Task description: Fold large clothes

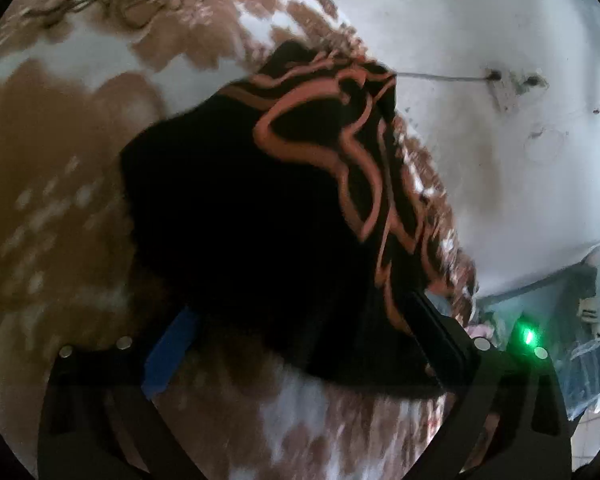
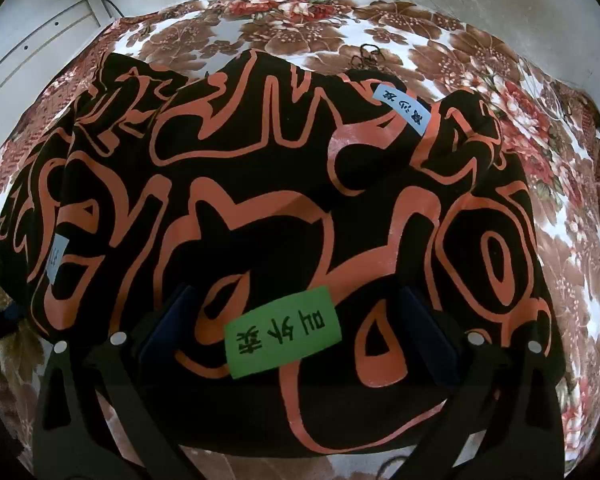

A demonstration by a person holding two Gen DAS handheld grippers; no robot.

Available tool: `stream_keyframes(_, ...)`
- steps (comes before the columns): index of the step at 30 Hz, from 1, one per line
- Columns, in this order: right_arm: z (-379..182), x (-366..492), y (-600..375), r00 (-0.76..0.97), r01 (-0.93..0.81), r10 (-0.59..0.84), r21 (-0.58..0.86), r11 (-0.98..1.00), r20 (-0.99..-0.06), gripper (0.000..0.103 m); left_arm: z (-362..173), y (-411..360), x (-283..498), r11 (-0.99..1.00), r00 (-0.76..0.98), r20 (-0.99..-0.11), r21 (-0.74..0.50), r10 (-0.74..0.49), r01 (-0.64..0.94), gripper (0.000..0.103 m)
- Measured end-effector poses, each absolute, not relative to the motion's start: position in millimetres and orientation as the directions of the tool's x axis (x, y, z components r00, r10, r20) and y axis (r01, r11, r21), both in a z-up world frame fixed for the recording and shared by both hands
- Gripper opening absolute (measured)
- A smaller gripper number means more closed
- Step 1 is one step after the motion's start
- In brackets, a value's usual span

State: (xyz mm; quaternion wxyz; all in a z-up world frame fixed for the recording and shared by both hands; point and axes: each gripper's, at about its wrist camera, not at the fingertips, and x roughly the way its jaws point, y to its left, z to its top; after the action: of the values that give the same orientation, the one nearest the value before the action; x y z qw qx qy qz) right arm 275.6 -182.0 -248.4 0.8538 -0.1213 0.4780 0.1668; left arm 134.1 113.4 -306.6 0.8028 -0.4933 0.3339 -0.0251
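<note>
A black garment with orange line pattern [image 2: 284,184] lies spread on a floral bedspread [image 2: 440,56]. It carries a green label [image 2: 283,332] and a light blue label [image 2: 401,109]. My right gripper [image 2: 296,332] stands open over the garment's near edge, its fingers either side of the green label. In the left wrist view, a bunched part of the same garment [image 1: 260,208] hangs between the fingers of my left gripper [image 1: 300,340], lifted above the bedspread [image 1: 52,168]. The cloth hides the jaw gap; the view is blurred.
A white wall [image 1: 500,160] with a cable and socket marks runs beside the bed. A white door or panel [image 2: 40,40] is at the far left. A dark hair tie [image 2: 366,54] lies on the bedspread beyond the garment.
</note>
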Motion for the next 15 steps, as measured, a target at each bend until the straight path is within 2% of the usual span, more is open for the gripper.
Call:
stream_keyframes(7, -248.6, 275.7, -183.1, 0.484, -0.408, 0.175, -0.044, 0.912, -0.857, 0.098, -302.9, 138.7, 183.4, 0.47, 0.811, -0.451, -0.845, -0.373, -0.255, 0.097)
stream_keyframes(10, -249.3, 275.1, -183.4, 0.487, -0.406, 0.176, -0.043, 0.913, -0.855, 0.098, -305.6, 130.2, 187.7, 0.543, 0.782, -0.498, -0.801, -0.374, -0.25, 0.097)
stream_keyframes(11, -249.4, 275.1, -183.5, 0.488, -0.403, 0.176, -0.042, 0.914, -0.855, 0.098, -302.1, 124.0, 189.9, 0.574, 0.763, -0.518, -0.783, -0.385, -0.242, 0.091)
stream_keyframes(12, -248.4, 275.0, -183.5, 0.49, -0.4, 0.173, -0.044, 0.916, -0.854, 0.098, -301.3, 126.8, 185.7, 0.575, 0.757, -0.518, -0.784, -0.397, -0.235, 0.072)
stream_keyframes(13, -246.6, 273.2, -182.3, 0.495, -0.398, 0.167, -0.051, 0.916, -0.852, 0.098, -299.6, 128.0, 183.9, 0.574, 0.753, -0.522, -0.783, -0.4, -0.238, 0.059)
stream_keyframes(15, -236.4, 267.3, -181.5, 0.528, -0.395, 0.16, -0.074, 0.916, -0.834, 0.098, -294.4, 126.7, 181.2, 0.584, 0.747, -0.533, -0.775, -0.398, -0.242, 0.047)
